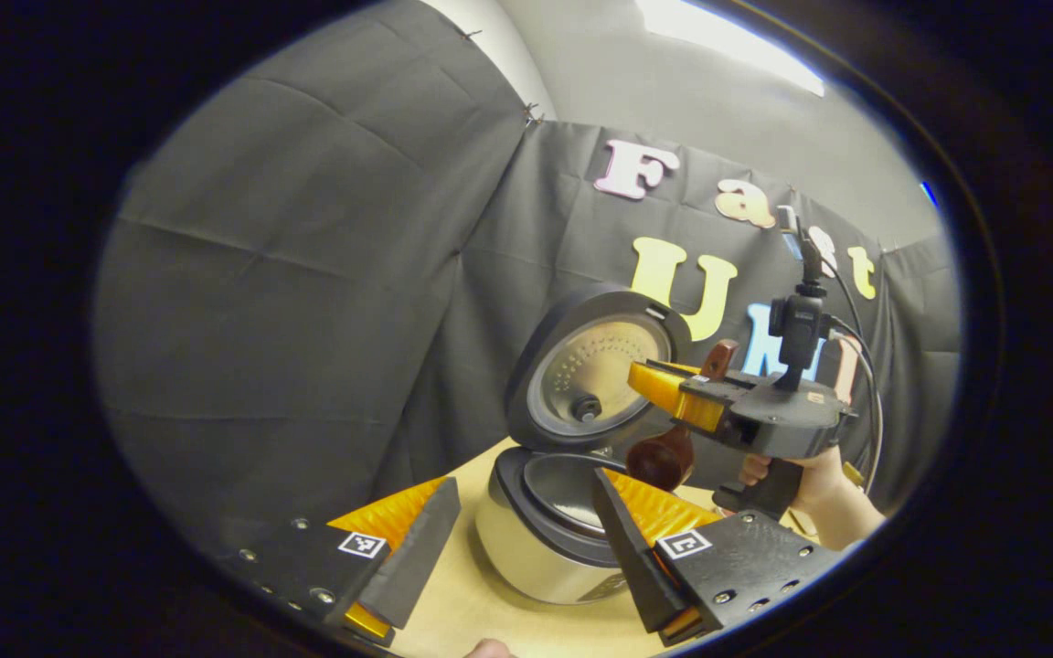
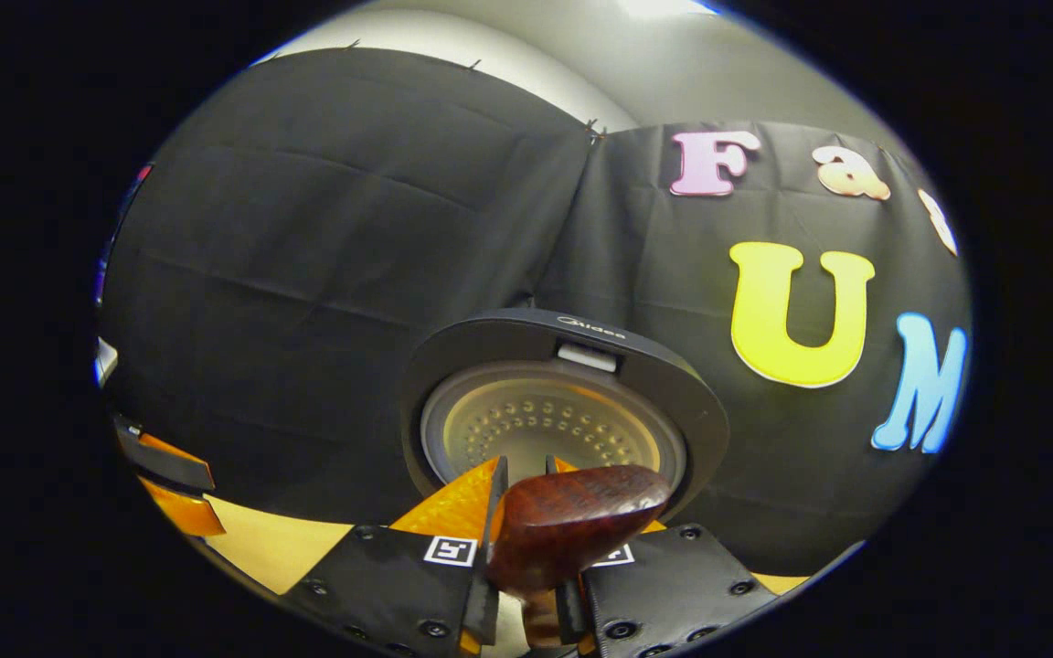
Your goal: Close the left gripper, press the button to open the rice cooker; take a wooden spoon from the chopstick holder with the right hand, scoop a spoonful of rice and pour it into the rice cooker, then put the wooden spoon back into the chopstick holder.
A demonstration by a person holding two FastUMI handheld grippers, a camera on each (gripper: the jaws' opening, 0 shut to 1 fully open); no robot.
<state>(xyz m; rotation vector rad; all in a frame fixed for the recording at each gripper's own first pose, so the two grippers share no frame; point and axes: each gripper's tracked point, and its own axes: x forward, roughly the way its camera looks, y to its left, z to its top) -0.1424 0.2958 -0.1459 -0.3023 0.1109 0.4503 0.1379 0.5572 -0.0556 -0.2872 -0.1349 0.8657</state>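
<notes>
We see the right gripper [image 2: 526, 585] pinching the wooden spoon [image 2: 572, 530] just above the open rice cooker [image 1: 545, 539] on the tabletop [image 1: 490, 612], while our left gripper [image 1: 526, 557] hangs spread, holding nothing.

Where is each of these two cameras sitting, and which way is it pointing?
Left gripper view: rides on the left tool, open, facing the open rice cooker; farther off, the right tool and a hand.
Right gripper view: rides on the right tool, shut on the wooden spoon, facing the raised lid.
Shared: rice cooker lid, wooden spoon, table.
</notes>
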